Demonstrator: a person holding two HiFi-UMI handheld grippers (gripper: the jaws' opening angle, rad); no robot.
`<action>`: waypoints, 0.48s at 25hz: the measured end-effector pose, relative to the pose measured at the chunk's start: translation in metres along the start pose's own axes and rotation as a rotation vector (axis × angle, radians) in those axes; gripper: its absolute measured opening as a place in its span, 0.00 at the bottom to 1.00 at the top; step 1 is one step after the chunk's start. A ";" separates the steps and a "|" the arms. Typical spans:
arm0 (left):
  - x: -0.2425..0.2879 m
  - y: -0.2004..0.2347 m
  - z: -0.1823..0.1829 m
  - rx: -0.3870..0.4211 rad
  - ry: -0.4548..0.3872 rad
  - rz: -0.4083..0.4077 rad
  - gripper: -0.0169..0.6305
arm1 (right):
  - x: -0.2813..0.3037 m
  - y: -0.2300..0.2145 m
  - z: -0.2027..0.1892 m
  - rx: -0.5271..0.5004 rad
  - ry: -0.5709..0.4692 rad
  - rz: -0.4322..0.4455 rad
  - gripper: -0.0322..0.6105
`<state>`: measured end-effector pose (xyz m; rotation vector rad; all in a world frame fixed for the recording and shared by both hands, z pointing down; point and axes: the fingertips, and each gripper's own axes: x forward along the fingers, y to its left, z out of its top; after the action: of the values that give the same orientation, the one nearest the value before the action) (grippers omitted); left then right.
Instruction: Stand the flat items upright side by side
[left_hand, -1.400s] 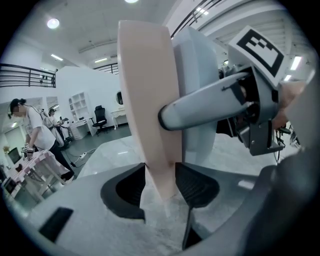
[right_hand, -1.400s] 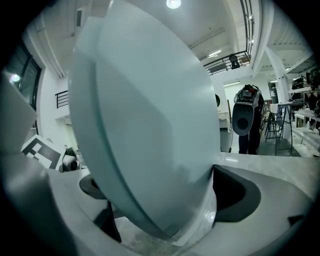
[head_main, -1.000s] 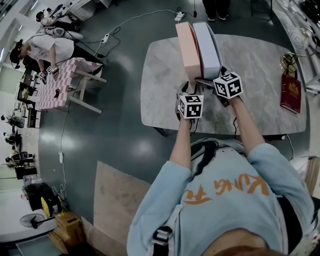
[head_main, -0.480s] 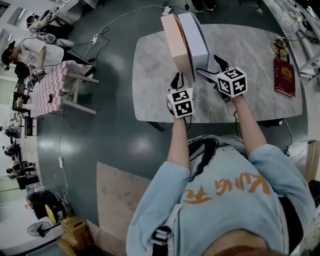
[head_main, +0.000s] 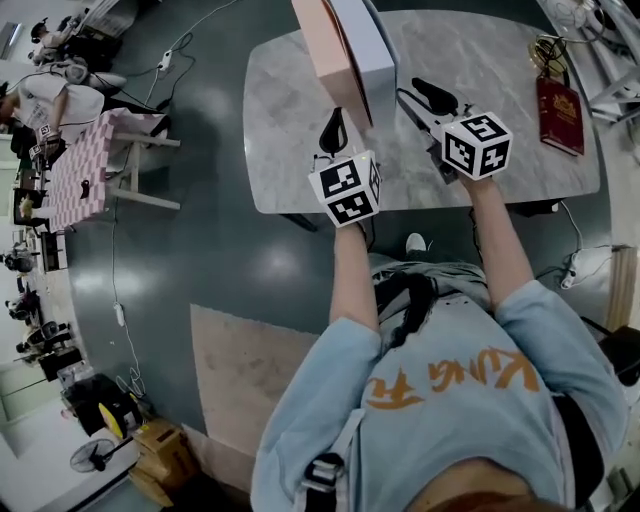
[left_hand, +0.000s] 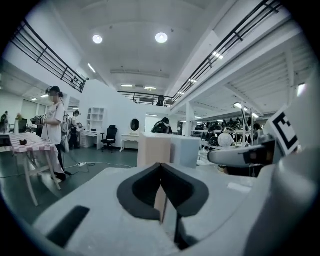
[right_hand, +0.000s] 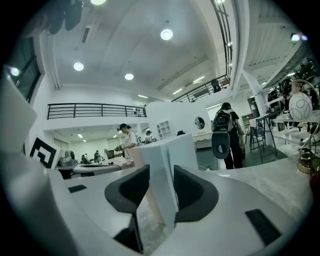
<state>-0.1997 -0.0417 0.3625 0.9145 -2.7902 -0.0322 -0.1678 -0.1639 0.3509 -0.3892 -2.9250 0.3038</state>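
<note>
Backed off one pink box (head_main: 325, 45) and one white box (head_main: 362, 50), left gripper (head_main: 334, 122) clenched empty, right gripper's (head_main: 412, 92) jaws narrowing, apart, empty.

pink box (head_main: 328, 50) | pale grey-blue box (head_main: 372, 60) | grey marbled table (head_main: 295, 150) | dark red book (head_main: 560, 112)

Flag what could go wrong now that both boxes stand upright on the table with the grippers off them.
1. The pink box and white box stand on narrow edges close together with nothing bracing them; a knock to the table could tip one into the other.
2. The right gripper, its jaws just closing on nothing, points at the white box's near end; drifting forward could push it over.
The left gripper is shut and empty.
</note>
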 end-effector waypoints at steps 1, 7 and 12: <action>-0.002 -0.001 0.005 0.004 -0.009 -0.003 0.05 | -0.001 0.003 0.003 0.005 -0.011 -0.003 0.28; -0.015 0.000 0.022 0.007 -0.032 -0.053 0.05 | -0.011 0.031 0.021 0.059 -0.100 -0.006 0.06; -0.045 0.001 0.035 -0.035 -0.082 -0.088 0.05 | -0.026 0.072 0.029 0.040 -0.139 -0.031 0.06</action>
<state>-0.1711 -0.0160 0.3202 1.0493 -2.8121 -0.1351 -0.1316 -0.1081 0.3034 -0.3293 -3.0513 0.4003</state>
